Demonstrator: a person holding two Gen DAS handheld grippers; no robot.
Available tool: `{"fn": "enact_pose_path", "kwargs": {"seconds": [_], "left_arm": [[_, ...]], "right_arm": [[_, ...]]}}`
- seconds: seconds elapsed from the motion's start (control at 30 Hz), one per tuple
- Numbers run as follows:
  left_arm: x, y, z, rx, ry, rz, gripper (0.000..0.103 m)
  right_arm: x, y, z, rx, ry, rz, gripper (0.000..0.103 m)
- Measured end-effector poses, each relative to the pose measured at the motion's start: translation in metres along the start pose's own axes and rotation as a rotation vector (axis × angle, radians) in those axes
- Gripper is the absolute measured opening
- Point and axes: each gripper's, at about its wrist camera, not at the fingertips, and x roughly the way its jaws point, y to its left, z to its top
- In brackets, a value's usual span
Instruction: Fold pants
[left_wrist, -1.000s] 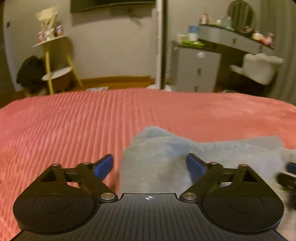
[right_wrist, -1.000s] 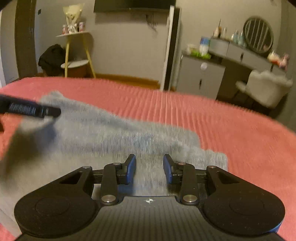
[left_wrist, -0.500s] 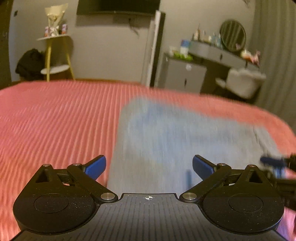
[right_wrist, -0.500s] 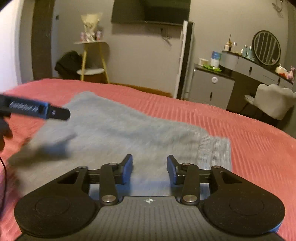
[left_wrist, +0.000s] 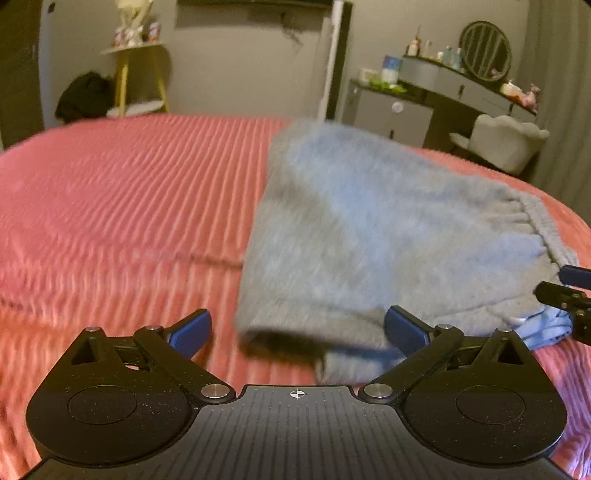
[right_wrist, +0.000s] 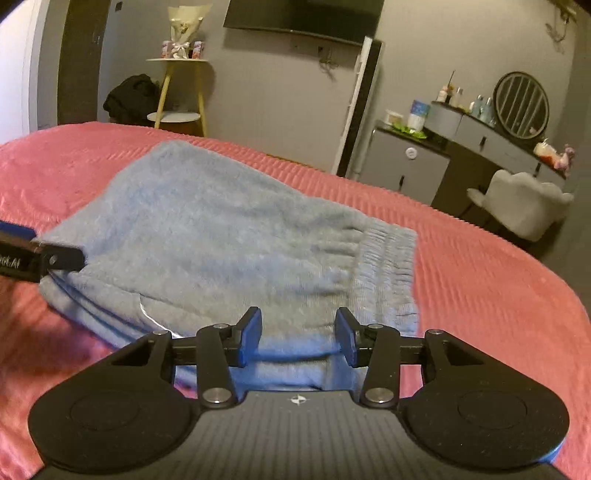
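The grey-blue fuzzy pants (left_wrist: 369, 229) lie folded in a thick stack on the pink ribbed bedspread (left_wrist: 129, 192), with the ribbed waistband (right_wrist: 388, 258) at the right end. My left gripper (left_wrist: 297, 328) is wide open and empty, just in front of the stack's near left corner. My right gripper (right_wrist: 298, 338) is open and empty, its fingers spread at the stack's near edge by the waistband. The right gripper's tip also shows at the right edge of the left wrist view (left_wrist: 569, 295), and the left gripper's finger shows at the left edge of the right wrist view (right_wrist: 37, 258).
Beyond the bed stand a yellow-legged side table (right_wrist: 177, 92) with dark clothes beside it, a grey dresser (right_wrist: 406, 162), a vanity with a round mirror (right_wrist: 521, 107) and a white chair (right_wrist: 524, 206).
Both grippers have pulled back toward me and away from the pants, so more of the folded stack shows. The right gripper's fingers have opened wider. The pants stay flat on the bed.
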Motion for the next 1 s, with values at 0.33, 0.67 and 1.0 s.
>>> {"fn": "enact_pose_path", "kwargs": {"seconds": [0.33,0.67,1.0], "left_arm": [[-0.011,-0.004,-0.012,0.020,0.122,0.003,0.103],[-0.065,-0.015,-0.027,0.030,0.138,-0.028,0.103],[-0.098,-0.011,-0.024,0.008,0.046,-0.004,0.103]], "right_arm": [[-0.005,0.012,0.010,-0.038,0.128,-0.047,0.081],[-0.074,0.032,-0.043,0.145,0.320,-0.002,0.099],[-0.121,0.045,-0.012,0.188,0.216,-0.141,0.099]]}}
